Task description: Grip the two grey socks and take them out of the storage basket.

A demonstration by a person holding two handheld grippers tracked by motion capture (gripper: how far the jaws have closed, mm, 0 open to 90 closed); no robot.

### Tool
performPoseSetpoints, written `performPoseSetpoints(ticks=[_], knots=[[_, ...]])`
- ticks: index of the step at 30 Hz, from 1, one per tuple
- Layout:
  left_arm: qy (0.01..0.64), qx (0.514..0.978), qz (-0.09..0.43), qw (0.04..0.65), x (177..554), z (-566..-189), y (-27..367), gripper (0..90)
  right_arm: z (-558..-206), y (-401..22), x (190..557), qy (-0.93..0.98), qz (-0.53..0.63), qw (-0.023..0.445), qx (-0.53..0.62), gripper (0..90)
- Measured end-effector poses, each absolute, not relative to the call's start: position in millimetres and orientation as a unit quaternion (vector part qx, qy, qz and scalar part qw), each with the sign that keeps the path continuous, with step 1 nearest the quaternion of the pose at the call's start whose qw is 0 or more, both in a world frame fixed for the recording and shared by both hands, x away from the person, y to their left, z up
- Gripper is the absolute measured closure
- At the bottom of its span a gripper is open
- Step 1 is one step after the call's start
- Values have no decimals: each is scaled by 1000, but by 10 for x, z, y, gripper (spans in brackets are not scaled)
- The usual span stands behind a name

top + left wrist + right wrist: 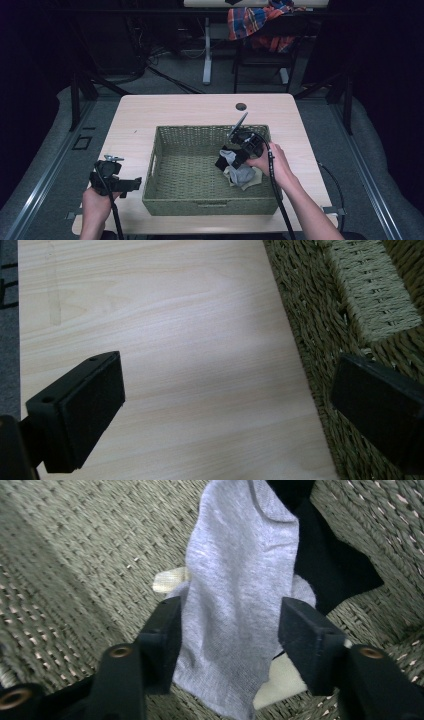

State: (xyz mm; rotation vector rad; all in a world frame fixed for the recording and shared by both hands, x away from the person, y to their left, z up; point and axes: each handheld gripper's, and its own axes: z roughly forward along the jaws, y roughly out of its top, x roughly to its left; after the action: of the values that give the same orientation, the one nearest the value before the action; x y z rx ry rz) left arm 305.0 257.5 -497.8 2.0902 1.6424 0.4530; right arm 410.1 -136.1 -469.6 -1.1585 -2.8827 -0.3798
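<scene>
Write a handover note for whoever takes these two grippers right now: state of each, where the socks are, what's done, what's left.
Right gripper: down in the right half of the woven basket, jaws on either side of the grey sock; whether the pads press it yet I cannot tell.
Left gripper: open with nothing between the jaws, over the bare wooden table, just outside the basket's left wall.
Socks: the grey sock lies on top of a black sock and a cream-coloured one, all in the basket.
Done: no sock is out of the basket yet.
Left: probably close on the grey sock and lift it out, then deal with the other two.
</scene>
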Motion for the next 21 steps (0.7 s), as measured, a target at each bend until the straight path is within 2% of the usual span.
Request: performPoseSetpoints(ticks=[2,3,5,9,10,11,14,21], knots=[[594,756,164,221,3050,-4979,2574,15,-4705,-1355,4097,-920,-121,3,-372,383],[594,756,164,221,3050,-4979,2571,15,-4714,-1353,4097,-922,-117,1,-370,423],[594,756,164,220,3050,-4979,2569,15,-4723,-1351,4095,-922,-117,4,-369,444],[593,757,164,219,3050,-4979,2569,15,-4763,-1341,4084,-925,-113,10,-363,687],[593,757,164,219,3050,-4979,2569,16,-4763,-1341,4084,-925,-113,10,-363,687],[593,757,164,219,3050,-4979,2569,16,-4767,-1338,4082,-925,-109,13,-364,753],[593,758,164,219,3050,-4979,2569,16,-4751,-1346,4080,-925,-110,14,-363,786],[592,759,162,218,3051,-4977,2569,16,-4590,-1419,4059,-920,-135,3,-369,788]])
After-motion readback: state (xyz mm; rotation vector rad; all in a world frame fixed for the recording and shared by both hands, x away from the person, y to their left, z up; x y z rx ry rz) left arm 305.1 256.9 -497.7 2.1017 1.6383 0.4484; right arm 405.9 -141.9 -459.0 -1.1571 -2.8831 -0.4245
